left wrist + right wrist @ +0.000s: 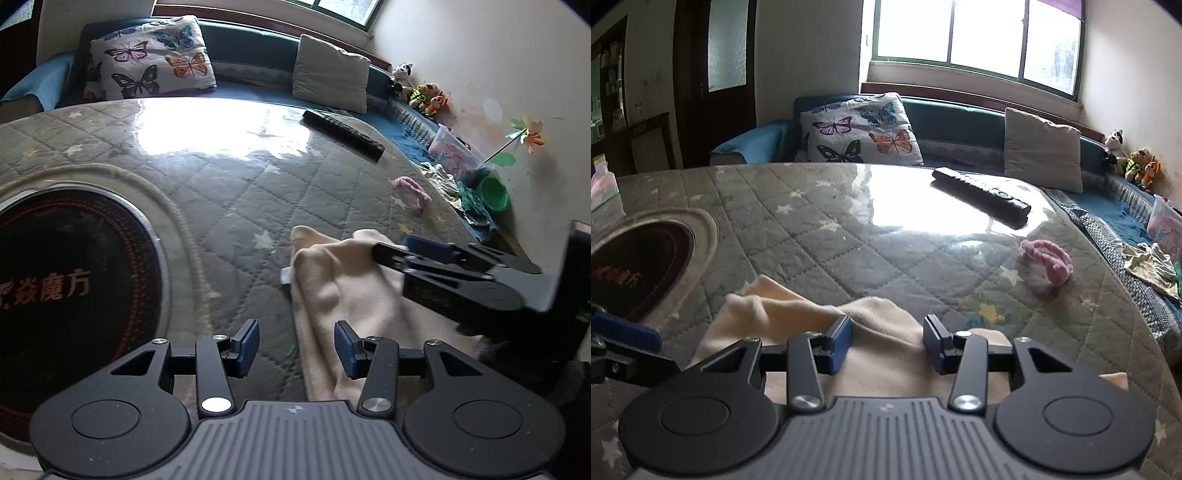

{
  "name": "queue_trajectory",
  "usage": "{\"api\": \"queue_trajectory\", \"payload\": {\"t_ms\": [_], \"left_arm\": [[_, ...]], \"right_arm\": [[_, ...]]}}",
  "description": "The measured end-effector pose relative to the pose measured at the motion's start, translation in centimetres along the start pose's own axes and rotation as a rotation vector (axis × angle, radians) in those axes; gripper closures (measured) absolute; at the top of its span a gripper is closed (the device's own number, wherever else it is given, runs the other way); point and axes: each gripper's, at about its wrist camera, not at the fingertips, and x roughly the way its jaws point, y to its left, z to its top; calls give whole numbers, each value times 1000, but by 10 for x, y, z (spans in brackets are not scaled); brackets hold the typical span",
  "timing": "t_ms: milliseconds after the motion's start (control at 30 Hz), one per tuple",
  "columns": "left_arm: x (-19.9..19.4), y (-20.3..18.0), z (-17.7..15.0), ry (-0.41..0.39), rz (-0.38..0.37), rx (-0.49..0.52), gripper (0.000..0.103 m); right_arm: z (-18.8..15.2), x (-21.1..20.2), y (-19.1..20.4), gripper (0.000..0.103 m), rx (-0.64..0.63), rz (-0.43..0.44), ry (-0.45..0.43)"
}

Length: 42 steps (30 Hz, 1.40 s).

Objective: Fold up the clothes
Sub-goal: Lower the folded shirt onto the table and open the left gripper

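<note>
Cream garment (886,332) lay rumpled on worktop (849,229) near edge | left gripper (295,349) and right gripper (886,339) fingers apart, gripping nothing | risk: loose fold could slump, nothing pinning it.

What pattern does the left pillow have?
Colourful butterflies on white on the left pillow; the right wrist view shows it best.

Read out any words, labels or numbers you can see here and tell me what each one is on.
"魔方": red characters on the dark round panel set into the table; the characters before them are cut off or blurred.
Remote control: button markings too small to read.
Pink-printed container by the wall: print too blurred to read.
Nothing else legible.
</note>
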Motion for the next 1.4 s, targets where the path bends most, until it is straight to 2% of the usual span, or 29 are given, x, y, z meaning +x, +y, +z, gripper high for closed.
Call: {"api": "queue_trajectory", "payload": {"t_ms": [167,400,500,600,667,833,1067,1200,1300,1400], "left_arm": [[-6,6,-6,-7,7,-16,52],[-16,8,-14,-21,15,-21,50],[-18,8,-18,-20,18,-22,49],[-18,3,-21,-17,16,-11,48],[-17,-2,-22,-19,11,1,47],[-12,-11,-26,-16,17,38,46],[-4,-11,-29,-8,38,48,46],[-5,-10,-30,-10,44,52,46],[-7,-9,-33,-14,53,59,46],[-11,-8,-35,-19,58,63,46]], "right_arm": [[-9,-27,8,51,-31,21,-7],[-41,-62,42,48,-98,83,3],[-52,-78,57,47,-123,83,-31],[-60,-90,65,43,-121,116,-40],[-65,-99,65,42,-116,91,-65],[-77,-114,28,42,24,46,-75],[-91,-117,-35,42,174,-90,-69],[-104,-127,-56,42,267,-88,-76],[-107,-135,-59,40,284,-88,-94],[-112,-128,-69,40,349,-82,-53]]}}
